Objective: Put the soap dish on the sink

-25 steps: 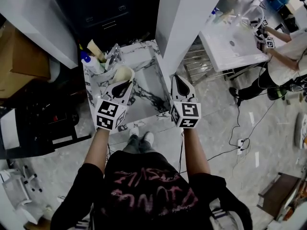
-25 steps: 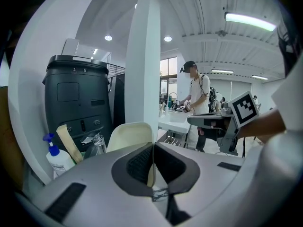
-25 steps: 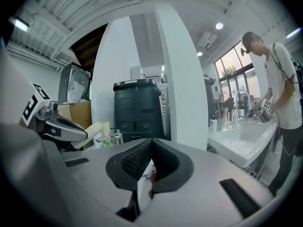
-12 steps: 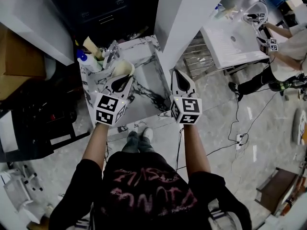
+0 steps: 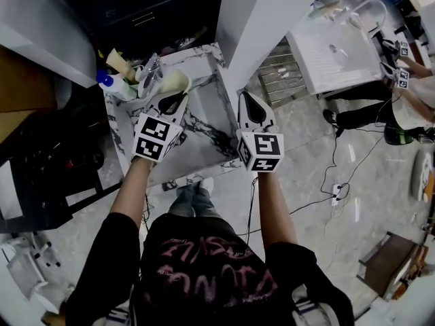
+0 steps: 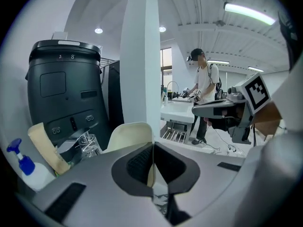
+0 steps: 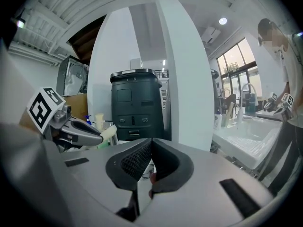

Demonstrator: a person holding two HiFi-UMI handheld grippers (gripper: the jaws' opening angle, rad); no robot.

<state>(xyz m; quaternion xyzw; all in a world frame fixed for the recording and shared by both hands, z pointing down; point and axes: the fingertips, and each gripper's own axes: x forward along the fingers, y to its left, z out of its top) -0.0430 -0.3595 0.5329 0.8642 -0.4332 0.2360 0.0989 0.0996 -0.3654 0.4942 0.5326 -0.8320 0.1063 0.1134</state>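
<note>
A cream soap dish (image 5: pixel 174 81) hangs over the back left of the marble sink (image 5: pixel 207 131), close to the chrome tap (image 5: pixel 150 72). My left gripper (image 5: pixel 175 101) is shut on the dish's near rim; in the left gripper view the dish (image 6: pixel 128 137) stands up just past the closed jaws of that gripper (image 6: pixel 152 148). My right gripper (image 5: pixel 247 98) is over the sink's right edge, shut, with nothing in it, as the right gripper view (image 7: pixel 151 143) also shows. From there the left gripper (image 7: pixel 75 132) and dish (image 7: pixel 110 132) appear at the left.
A spray bottle with a blue top (image 5: pixel 111 83) and a tan object (image 5: pixel 116 62) stand left of the tap. A white pillar (image 5: pixel 272 19) rises right behind the sink. A dark machine (image 6: pixel 64 98) is behind. Another person (image 5: pixel 408 73) works at a white sink (image 5: pixel 333 53).
Both grippers have shifted slightly forward over the sink. The left one has carried the soap dish nearer the tap. Both jaws stay as they were.
</note>
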